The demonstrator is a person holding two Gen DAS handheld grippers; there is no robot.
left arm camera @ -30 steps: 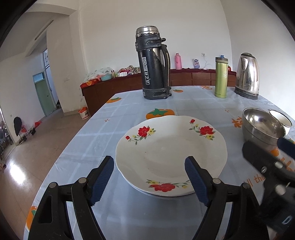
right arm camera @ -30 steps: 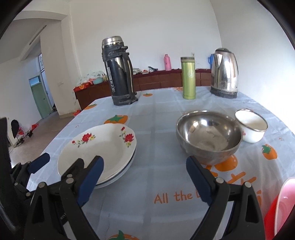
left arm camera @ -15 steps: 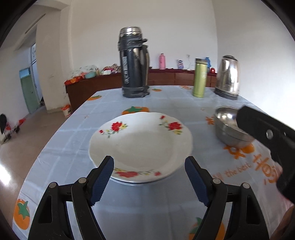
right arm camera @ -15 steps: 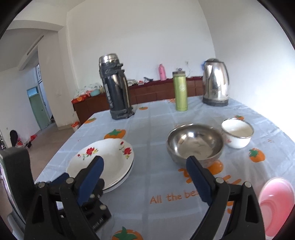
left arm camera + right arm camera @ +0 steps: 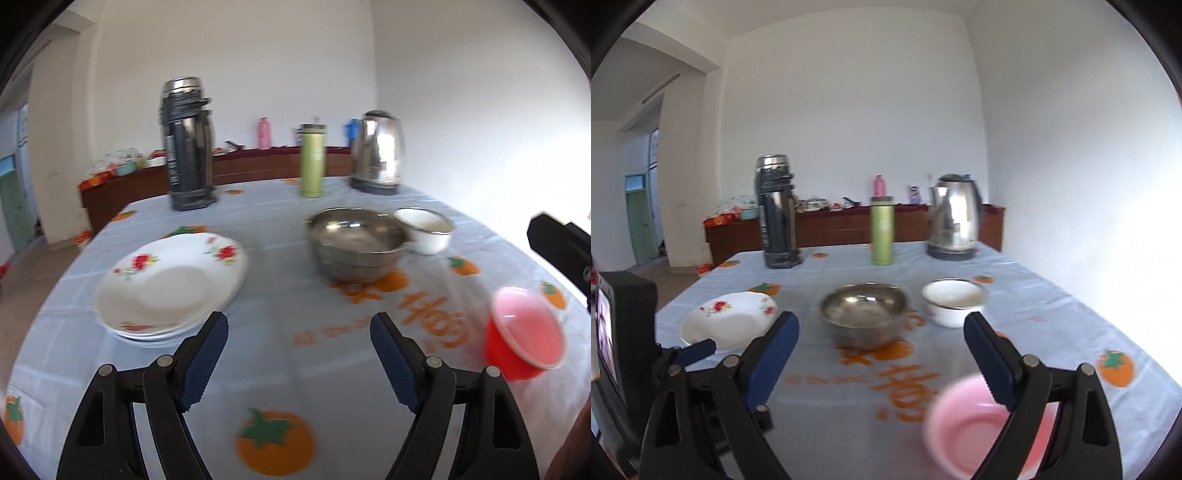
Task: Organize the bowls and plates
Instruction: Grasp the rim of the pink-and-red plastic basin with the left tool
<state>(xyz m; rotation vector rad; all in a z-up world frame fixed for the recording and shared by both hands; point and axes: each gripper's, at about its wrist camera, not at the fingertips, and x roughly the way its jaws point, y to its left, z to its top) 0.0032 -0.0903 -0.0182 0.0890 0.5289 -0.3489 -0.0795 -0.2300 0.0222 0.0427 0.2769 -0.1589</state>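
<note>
Stacked white plates with red flowers (image 5: 170,284) (image 5: 729,319) lie at the table's left. A steel bowl (image 5: 354,242) (image 5: 864,314) sits mid-table, with a white enamel bowl (image 5: 424,229) (image 5: 953,301) just right of it. A red-pink plastic bowl (image 5: 524,332) (image 5: 982,428) stands near the front right. My left gripper (image 5: 299,354) is open over bare cloth, right of the plates. My right gripper (image 5: 882,354) is open; its right finger (image 5: 986,354) overlaps the pink bowl's rim in the picture, and touch cannot be told.
At the table's far side stand a tall dark thermos (image 5: 188,144), a green flask (image 5: 312,160) and a steel kettle (image 5: 378,153). The pale blue tablecloth (image 5: 280,306) has orange fruit prints. A wooden sideboard (image 5: 849,227) lines the back wall; a white wall runs along the right.
Both grippers pulled back and swung right. The plates slid from between the left fingers to their left. The steel bowl shrank in the right view and the pink bowl came under its right finger.
</note>
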